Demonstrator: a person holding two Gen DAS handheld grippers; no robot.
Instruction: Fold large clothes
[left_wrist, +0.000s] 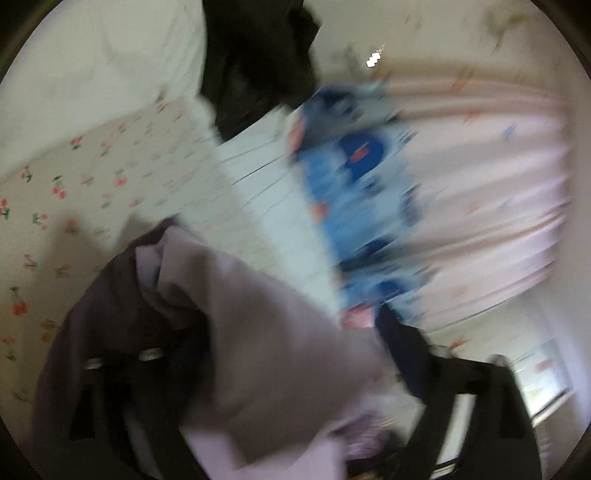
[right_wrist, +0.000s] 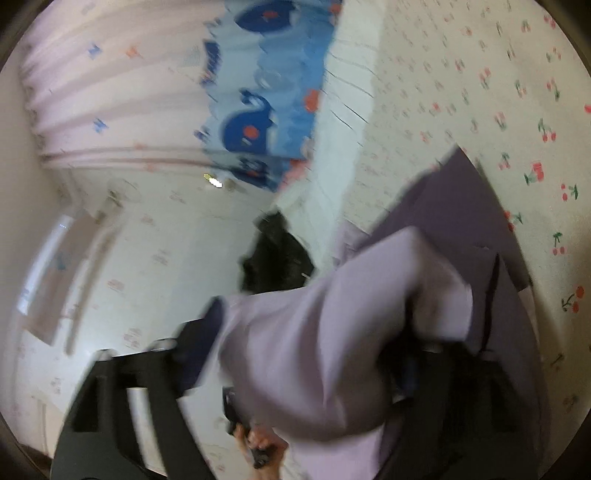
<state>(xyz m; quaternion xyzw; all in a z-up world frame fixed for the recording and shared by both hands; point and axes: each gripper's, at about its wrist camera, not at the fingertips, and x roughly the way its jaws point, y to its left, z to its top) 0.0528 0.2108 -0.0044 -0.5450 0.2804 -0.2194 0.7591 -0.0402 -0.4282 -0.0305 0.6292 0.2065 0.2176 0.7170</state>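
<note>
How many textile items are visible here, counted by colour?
Lilac garment: 1
Black garment: 1
Blue patterned cloth: 1
Cherry-print sheet: 1
Pink curtain: 1
Total: 5

A cherry-print bedsheet (left_wrist: 66, 192) covers the bed, with a white ruffled edge (left_wrist: 258, 192) along its side. A blue cartoon-print cloth (right_wrist: 258, 99) lies against that edge, beside pale pink curtains (right_wrist: 110, 85). A black garment (left_wrist: 255, 62) sits on the bed, blurred.
</note>
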